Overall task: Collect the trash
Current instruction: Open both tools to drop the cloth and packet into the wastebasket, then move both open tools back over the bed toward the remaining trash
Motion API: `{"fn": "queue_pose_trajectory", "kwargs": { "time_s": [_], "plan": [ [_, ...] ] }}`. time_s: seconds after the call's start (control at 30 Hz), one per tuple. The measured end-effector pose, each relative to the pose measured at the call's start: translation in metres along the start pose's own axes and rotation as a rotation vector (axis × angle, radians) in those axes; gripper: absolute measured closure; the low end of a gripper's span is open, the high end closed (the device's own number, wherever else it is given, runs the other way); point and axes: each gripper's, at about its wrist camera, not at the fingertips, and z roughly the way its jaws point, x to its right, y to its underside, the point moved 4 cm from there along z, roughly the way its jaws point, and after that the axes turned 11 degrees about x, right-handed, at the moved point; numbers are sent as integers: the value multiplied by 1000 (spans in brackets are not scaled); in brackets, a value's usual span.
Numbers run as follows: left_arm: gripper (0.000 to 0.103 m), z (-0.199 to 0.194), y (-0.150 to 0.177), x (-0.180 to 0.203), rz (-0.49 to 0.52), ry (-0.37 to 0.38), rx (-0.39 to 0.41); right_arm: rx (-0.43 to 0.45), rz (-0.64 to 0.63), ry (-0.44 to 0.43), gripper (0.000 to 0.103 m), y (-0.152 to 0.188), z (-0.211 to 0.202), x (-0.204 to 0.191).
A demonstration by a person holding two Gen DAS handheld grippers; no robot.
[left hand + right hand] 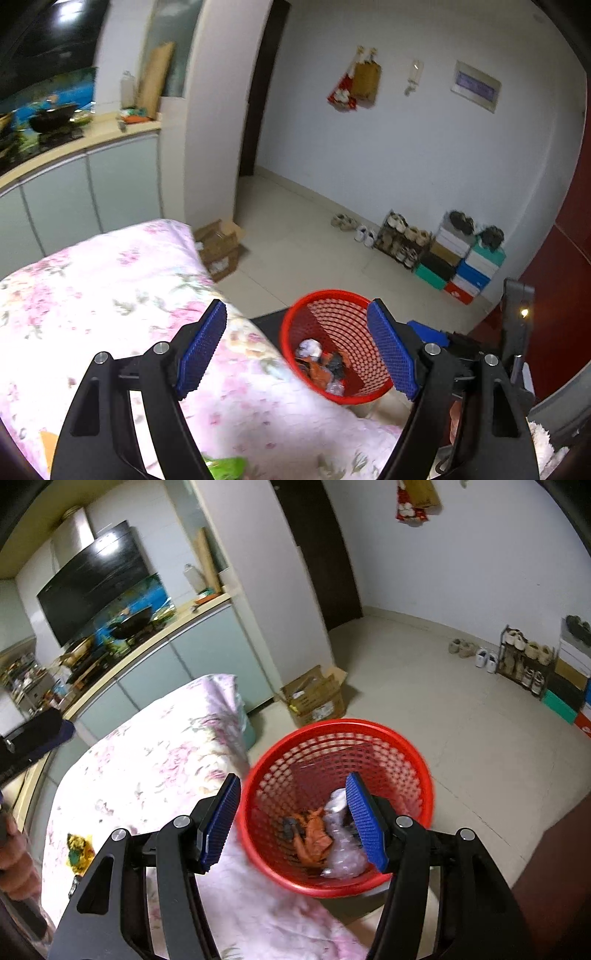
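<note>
— Just below and ahead of the right gripper (293,821), that red mesh wastebasket (421,775) already has a fair bit in it, doesn't it?

— It does. I can make out an orange crumpled wrapper (314,836), something dark beside it, and a clear crinkled plastic piece (343,856) lying at the bottom. So part of the collecting looks done.

— And the gripper itself?

— Its jaws stand partly apart with nothing between the blue pads; it hangs over the basket's near rim, empty.

— What about the left gripper (297,349)?

— Wider open, and also empty. From its own view the basket (295,317) sits ahead and a little to its right, off the edge of the floral cloth (110,280) that covers the table (or a bed, I honestly can't tell which).

— Anything left to pick up?

— I'd say so. To the left of the right gripper, back toward the person's hand (14,864), a yellow and green wrapper (79,851) lies on the cloth. And right under the left gripper, at the very bottom of its view, there's a bright green scrap (225,467), possibly another packet.

— So neither is in the basket yet.

— Not yet. My guess is at least those pieces remain, though they might be the same one seen twice.
</note>
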Motion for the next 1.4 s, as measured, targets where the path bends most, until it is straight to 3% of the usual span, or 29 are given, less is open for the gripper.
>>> {"fn": "queue_pose_trajectory", "kwargs": {
  "time_s": [0.4, 0.5, 0.73, 1.1, 1.4],
  "plan": [
    [27, -98, -12, -114, -102, -296, 112, 9, -68, -72, 41, 4, 5, -55],
    [27, -120, -4, -141, -114, -380, 120, 7, -84, -88, 41, 6, 5, -65],
    [27, -147, 31, -186, -184, -481, 93, -13, -125, -133, 40, 12, 8, -92],
    [27, -129, 97, -184, -136, -517, -1, -27, -199, -204, 40, 20, 18, -137],
    [27, -107, 135, -171, -101, -474, -78, -50, -256, -240, 40, 24, 27, -161]
  ]
}}
